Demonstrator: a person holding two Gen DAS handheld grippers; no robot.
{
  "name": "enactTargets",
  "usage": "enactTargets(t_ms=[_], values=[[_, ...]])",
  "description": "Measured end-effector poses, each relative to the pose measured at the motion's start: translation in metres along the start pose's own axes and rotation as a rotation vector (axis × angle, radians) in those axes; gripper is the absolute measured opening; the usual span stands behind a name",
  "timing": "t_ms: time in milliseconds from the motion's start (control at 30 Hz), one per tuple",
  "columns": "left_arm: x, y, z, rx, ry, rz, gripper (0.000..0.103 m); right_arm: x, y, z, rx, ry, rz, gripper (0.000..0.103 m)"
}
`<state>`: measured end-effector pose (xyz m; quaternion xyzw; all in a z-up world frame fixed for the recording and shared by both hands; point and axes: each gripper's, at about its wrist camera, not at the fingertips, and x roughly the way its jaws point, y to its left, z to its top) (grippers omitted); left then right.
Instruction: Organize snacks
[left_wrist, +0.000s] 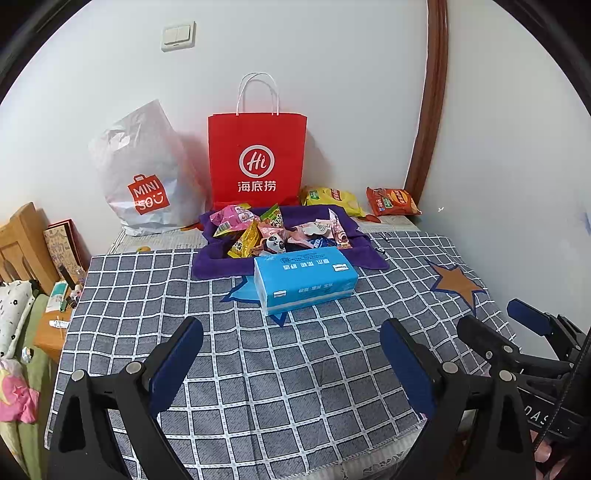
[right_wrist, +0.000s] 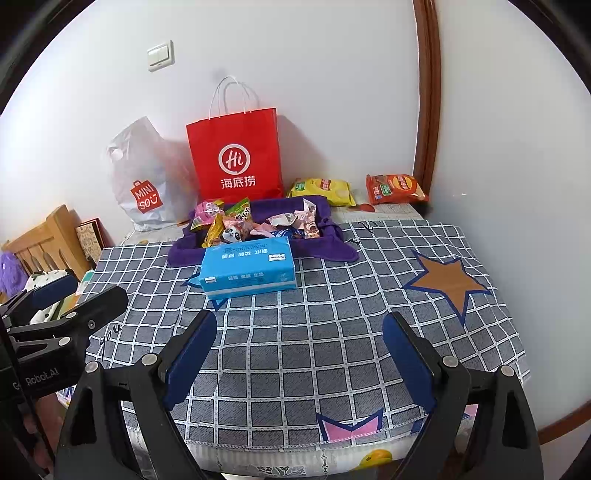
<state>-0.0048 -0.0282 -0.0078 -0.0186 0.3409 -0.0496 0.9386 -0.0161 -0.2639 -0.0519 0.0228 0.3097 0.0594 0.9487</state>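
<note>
Snacks (left_wrist: 275, 232) heaped on purple cloth (left_wrist: 221, 264) at far middle of table (left_wrist: 332, 369), behind tissue pack (left_wrist: 304, 278), straight ahead of both spread, empty grippers, left gripper (left_wrist: 291, 365) and right gripper (right_wrist: 299, 365) about equally near.

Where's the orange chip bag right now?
The orange chip bag lies at the table's far right corner in both wrist views, against the wall beside the brown door frame, just right of the yellow chip bag and apart from it.
</note>
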Motion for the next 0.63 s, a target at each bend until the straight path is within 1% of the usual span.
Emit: enactTargets(t_ms=[633], values=[[-0.0001, 0.0, 0.0012, 0.003, -0.006, 0.005, 0.097, -0.0022, 0.001, -0.001, -0.001, -0.007, 0.002, 0.091]])
